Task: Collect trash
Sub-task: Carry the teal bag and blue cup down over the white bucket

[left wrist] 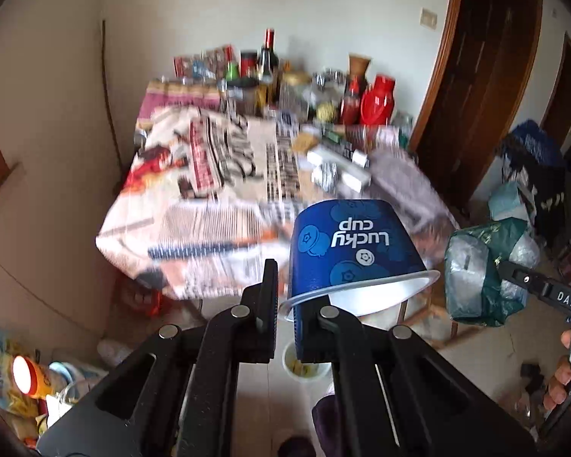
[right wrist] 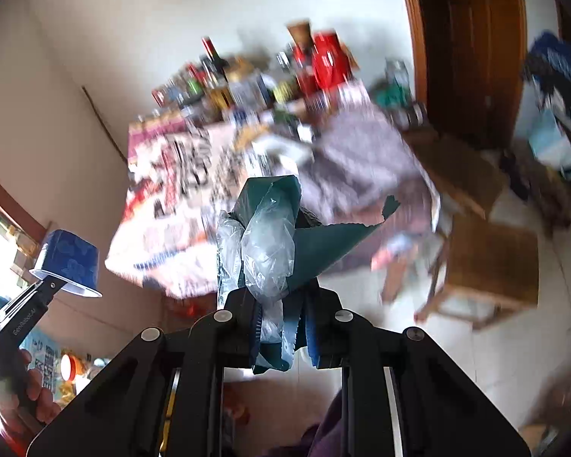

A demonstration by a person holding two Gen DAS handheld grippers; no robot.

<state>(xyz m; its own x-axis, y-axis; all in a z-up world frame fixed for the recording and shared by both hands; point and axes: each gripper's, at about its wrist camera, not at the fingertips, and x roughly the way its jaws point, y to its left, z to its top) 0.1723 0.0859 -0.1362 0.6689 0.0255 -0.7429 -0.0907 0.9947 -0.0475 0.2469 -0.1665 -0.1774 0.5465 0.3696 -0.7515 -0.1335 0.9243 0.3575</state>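
Observation:
In the left wrist view my left gripper (left wrist: 288,314) is shut on the rim of a blue paper cup (left wrist: 346,243) printed "Lucky cup", held in the air with its white mouth tilted toward the camera. My right gripper (right wrist: 281,323) is shut on a crumpled bundle of green wrapper and clear plastic film (right wrist: 270,251), also held in the air. Each view shows the other tool: the right gripper (left wrist: 514,276) with the bundle (left wrist: 476,270) at the right edge, and the left gripper (right wrist: 45,289) with the cup (right wrist: 70,257) at the left edge.
Ahead stands a table (left wrist: 194,205) covered with newspapers, with bottles, jars and boxes crowded at its far end. A wooden stool (right wrist: 491,266) stands right of it by a brown door (left wrist: 479,76). A small white cup (left wrist: 304,365) sits on the floor below, and packaging (left wrist: 30,381) lies at lower left.

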